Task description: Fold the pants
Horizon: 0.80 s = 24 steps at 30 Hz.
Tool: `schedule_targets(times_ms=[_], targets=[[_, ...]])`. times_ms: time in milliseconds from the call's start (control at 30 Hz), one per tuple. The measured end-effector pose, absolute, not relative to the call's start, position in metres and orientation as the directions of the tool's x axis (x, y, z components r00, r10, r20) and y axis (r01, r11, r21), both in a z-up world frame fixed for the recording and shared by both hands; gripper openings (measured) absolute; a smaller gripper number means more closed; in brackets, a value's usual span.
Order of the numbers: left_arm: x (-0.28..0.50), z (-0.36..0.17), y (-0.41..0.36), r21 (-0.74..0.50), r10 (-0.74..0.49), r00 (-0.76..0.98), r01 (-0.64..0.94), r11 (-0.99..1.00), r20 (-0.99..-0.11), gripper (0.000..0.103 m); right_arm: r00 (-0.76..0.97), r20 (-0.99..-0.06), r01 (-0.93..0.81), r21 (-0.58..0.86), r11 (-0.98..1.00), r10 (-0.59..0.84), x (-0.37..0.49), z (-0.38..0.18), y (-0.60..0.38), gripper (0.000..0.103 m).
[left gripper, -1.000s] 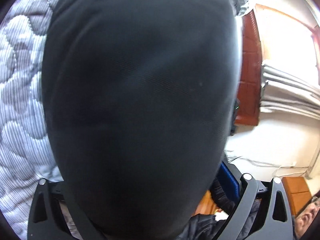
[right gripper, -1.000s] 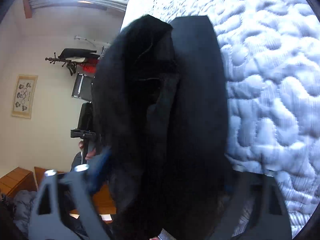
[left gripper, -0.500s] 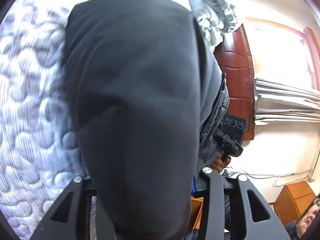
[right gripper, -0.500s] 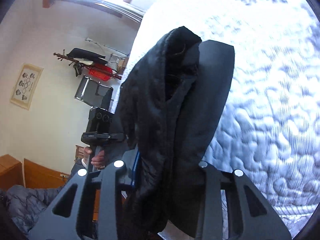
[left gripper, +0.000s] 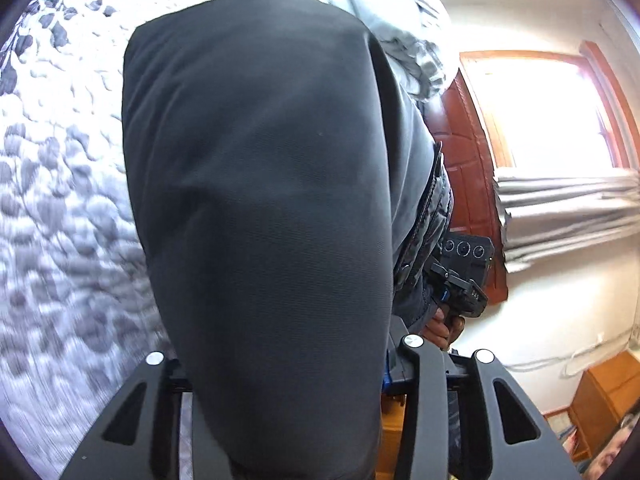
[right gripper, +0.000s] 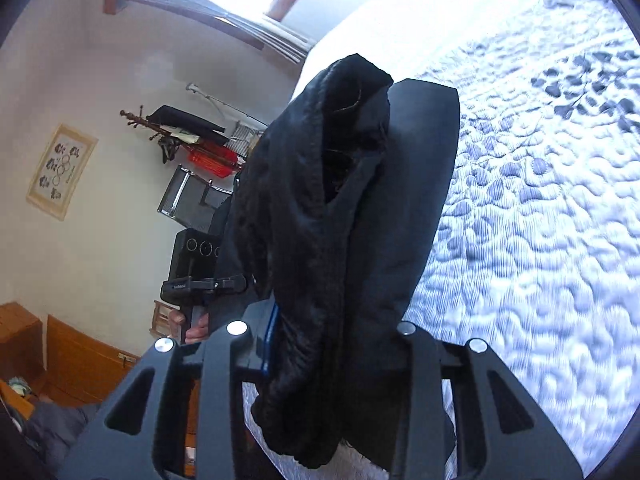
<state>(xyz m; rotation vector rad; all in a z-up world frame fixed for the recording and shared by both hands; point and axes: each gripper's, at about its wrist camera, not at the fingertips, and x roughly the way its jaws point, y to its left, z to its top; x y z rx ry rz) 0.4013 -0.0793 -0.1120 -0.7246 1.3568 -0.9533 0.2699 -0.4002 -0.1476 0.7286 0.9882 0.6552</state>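
Left gripper (left gripper: 288, 420): jaws clamp a smooth dark fold of the pants (left gripper: 260, 200). Right gripper (right gripper: 332, 392): jaws pinch the bunched, fleecy part of the pants. The pants hang between both grippers, raised above the quilted bed (right gripper: 540, 240).

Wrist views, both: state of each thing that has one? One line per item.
left gripper: shut on pants
right gripper: shut on pants
pants: dark, bunched between both grippers' fingers, draped forward over the bed
quilted bedspread: spread flat
curtain: gathered beside the window
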Motion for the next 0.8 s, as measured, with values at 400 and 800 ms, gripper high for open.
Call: schedule_targets(times_ms=[400, 800], targets=[[0.417, -0.182, -0.072, -0.87, -0.87, -0.033, 0.04, 0.491, -0.493, 0.061, 0.363, -0.525, 0.048, 0.836, 0.547, 0.77, 0.309, -0.249, -0.416, 0.058], [0.386, -0.163, -0.052, -0.751, -0.751, 0.098, 0.035, 0.659, -0.653, 0.09, 0.485, -0.559, 0.081, 0.795, 0.602, 0.673, 0.255, -0.234, -0.44, 0.072]])
